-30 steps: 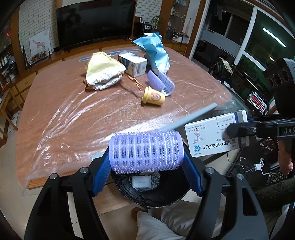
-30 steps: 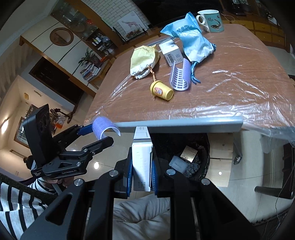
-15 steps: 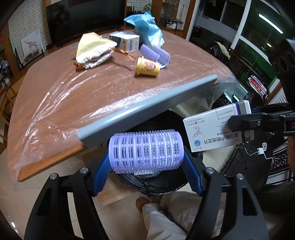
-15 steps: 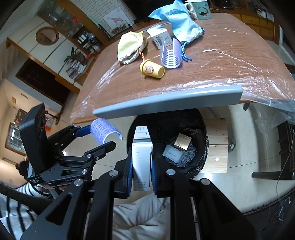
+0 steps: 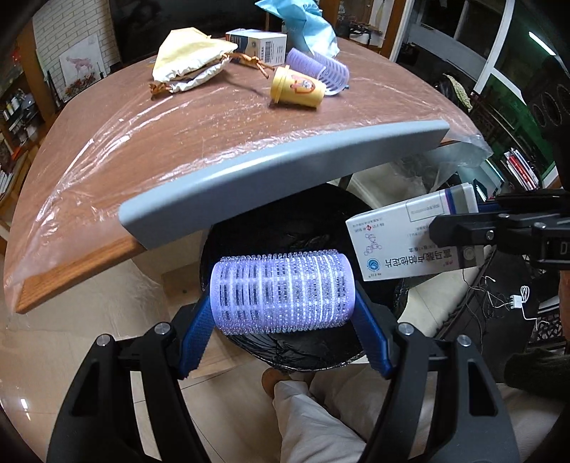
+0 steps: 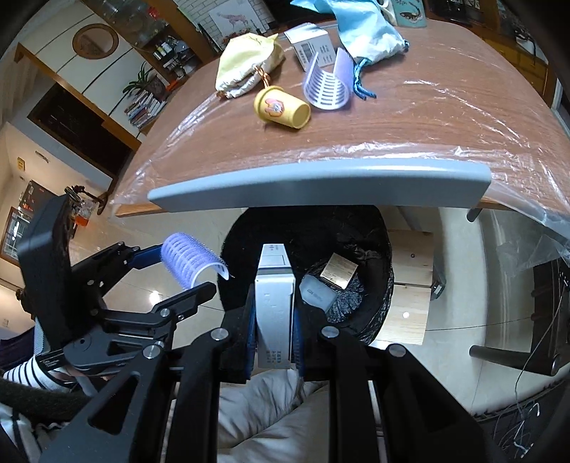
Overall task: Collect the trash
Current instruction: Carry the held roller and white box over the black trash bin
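My left gripper point(image 5: 283, 313) is shut on a purple hair roller point(image 5: 283, 294), held crosswise over a black-lined trash bin point(image 5: 249, 242) under the table edge. The same roller point(image 6: 188, 260) shows at the left of the right wrist view. My right gripper point(image 6: 274, 320) is shut on a white medicine box point(image 6: 274, 302), held edge-on above the bin point(image 6: 370, 256); that box point(image 5: 409, 238) appears to the right of the roller in the left wrist view. Inside the bin lie a grey packet point(image 6: 319, 294) and a tan card point(image 6: 338, 270).
On the plastic-covered wooden table point(image 5: 142, 149) lie a yellow cup point(image 5: 297, 89), a split purple roller point(image 5: 320, 69), a white box point(image 5: 258, 44), a cream pouch point(image 5: 187, 60) and a blue bag point(image 5: 302, 25). A grey bar point(image 5: 285, 178) edges the table. A person's leg point(image 5: 313, 416) is below.
Both grippers have sunk from table level to below the table's edge, over the bin. Each keeps its grip: the roller on the left, the box on the right.
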`<state>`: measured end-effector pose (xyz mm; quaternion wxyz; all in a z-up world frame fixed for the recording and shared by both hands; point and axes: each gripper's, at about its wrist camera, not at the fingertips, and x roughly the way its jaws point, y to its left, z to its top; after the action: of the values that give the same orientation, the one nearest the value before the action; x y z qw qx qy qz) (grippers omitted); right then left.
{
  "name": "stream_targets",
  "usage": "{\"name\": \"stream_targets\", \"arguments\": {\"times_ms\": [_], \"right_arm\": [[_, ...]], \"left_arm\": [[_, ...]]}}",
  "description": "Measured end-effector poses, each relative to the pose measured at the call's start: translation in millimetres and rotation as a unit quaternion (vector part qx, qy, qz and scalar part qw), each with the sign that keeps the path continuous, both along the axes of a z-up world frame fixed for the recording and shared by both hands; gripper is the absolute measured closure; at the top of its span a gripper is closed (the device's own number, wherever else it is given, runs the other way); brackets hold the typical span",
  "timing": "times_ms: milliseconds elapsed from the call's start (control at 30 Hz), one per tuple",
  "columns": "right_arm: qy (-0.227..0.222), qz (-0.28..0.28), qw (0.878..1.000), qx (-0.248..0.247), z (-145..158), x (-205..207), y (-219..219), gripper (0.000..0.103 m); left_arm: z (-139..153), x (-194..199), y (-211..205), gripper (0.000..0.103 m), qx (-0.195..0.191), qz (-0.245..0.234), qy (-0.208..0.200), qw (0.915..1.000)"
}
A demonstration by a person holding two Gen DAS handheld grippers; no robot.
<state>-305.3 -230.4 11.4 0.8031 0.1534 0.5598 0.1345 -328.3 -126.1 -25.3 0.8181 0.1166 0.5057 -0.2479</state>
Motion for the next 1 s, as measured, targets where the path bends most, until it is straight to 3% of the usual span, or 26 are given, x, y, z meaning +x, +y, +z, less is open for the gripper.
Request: {"name": "stream_targets", "arguments": {"times_ms": [1000], "right_arm": [[0.034, 0.046, 0.997, -0.054, -40.6, 19.7, 12.3, 0.085]], "left_arm": [[-42.3, 18.4, -20.7, 0.031, 0.059, -0.009, 0.023, 0.998]]}}
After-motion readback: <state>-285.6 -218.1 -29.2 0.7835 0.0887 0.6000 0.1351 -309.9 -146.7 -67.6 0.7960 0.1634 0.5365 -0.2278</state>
